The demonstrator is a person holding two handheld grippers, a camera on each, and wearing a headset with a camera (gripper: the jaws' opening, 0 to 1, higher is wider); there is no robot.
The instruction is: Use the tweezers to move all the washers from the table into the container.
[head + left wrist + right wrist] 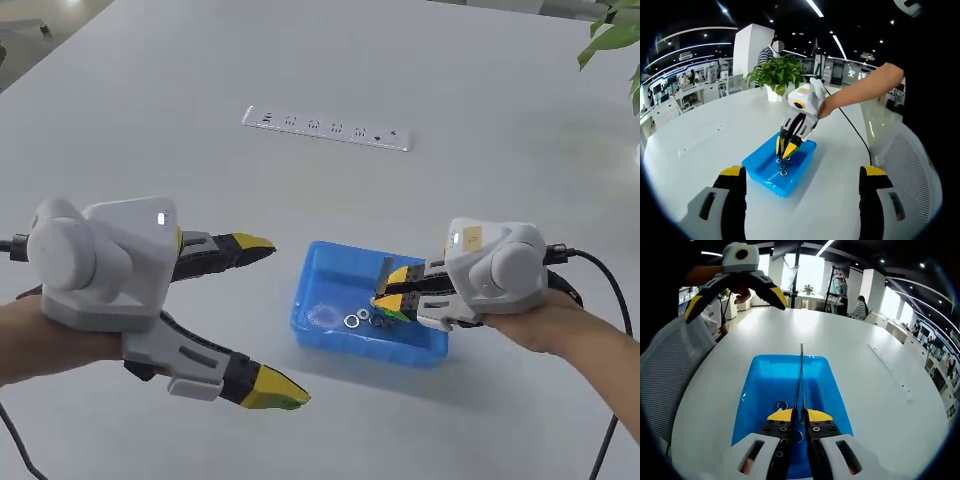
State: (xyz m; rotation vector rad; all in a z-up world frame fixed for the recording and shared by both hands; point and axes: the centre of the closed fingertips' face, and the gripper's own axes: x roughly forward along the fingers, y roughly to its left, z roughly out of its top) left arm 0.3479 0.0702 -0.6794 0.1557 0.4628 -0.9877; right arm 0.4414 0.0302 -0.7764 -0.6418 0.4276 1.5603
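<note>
Head view: on the white table (200,60), a blue container (318,268) between the two grippers. Left gripper (280,320) off to the container's left, yellow-tipped jaws spread wide, apart from the container. Right gripper (396,291) reaching in over the container's right rim, jaws pressed together on the tweezers (387,267). Washers (353,320) on the container floor near the front wall, just beside the jaw tips. Farther back, a white power strip (327,128), markings too small to read. Plant (612,40) leaves at the top right corner.

Left gripper view: own jaws wide apart, well short of the container (760,167). Right gripper (784,150) pointing down into it, washers (783,172) close by its tips.

Right gripper view: jaws clamped on the tweezers (801,375), laid forward along the container's middle toward its far wall. One of the washers (782,405) just left of the tweezers by the jaw tips, another partly under the jaws. Cannot tell whether the tweezer tips pinch anything.
</note>
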